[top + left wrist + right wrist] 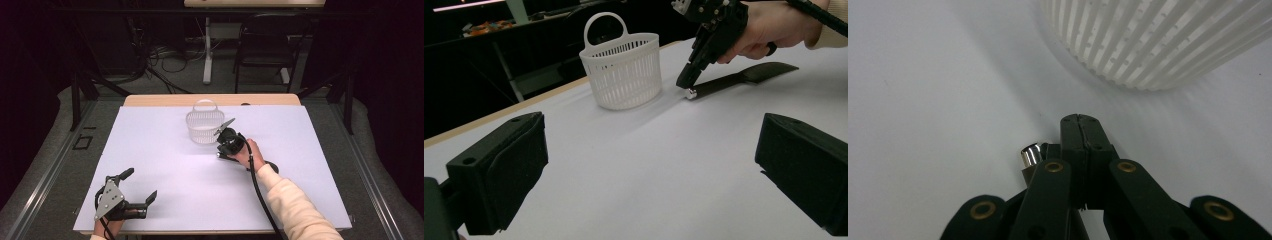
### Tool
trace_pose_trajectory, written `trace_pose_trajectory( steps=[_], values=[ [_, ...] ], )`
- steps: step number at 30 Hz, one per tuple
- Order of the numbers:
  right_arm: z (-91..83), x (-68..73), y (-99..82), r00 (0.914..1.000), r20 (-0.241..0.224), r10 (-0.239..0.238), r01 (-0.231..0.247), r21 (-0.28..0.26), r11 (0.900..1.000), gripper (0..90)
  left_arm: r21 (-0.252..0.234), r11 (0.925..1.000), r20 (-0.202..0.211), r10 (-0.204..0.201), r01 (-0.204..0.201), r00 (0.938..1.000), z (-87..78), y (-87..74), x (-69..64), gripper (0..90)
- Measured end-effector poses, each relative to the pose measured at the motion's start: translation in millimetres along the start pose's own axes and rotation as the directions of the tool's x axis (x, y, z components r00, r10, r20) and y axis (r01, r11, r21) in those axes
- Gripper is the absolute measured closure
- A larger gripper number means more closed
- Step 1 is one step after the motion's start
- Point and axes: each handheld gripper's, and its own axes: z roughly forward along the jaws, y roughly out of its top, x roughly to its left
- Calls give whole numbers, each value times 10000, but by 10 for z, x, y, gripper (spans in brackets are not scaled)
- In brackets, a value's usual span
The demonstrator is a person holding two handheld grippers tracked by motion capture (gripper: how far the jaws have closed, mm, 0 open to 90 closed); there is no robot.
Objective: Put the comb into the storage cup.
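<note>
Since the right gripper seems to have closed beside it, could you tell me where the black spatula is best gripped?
Grip the black spatula on its slim handle, a little behind the silver end cap, coming from above with the jaws straddling it crosswise. It lies flat on the white table, so only its top and sides are free; the blade is broad. The right gripper looks shut just beside the handle.

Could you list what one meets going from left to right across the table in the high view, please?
Left gripper at the near left corner → white basket → right gripper, just right of the basket, with its jaws together → the dark utensil under the right hand.
</note>
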Motion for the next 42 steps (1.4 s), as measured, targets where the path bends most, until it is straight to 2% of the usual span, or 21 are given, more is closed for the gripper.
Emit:
trace_pose_trajectory(
  steps=[8, 27, 28, 37, 42],
  values=[
    [-18, 86, -49, 9998, -204, -67, 70, 128, 9999, 900, 9, 10000, 9, 19, -19, 10000, 1, 0, 0, 5],
    [-92, 178, -185, 9979, -597, -247, 259, 186, 9995, 900, 11, 10000, 16, 42, -42, 10000, 2, 3, -6, 5],
    [-98, 194, -189, 9981, -599, -145, 157, 194, 9997, 900, 11, 10000, 11, 47, -47, 10000, 1, 3, -7, 5],
    [-152, 272, -232, 9957, -829, -410, 425, 164, 9990, 900, 24, 10000, 5, 48, -48, 10000, -2, 4, -7, 6],
    [-190, 308, -256, 9956, -859, -378, 399, 222, 9990, 900, 25, 10000, 0, 72, -72, 10000, -5, 5, -7, 6]
  ],
)
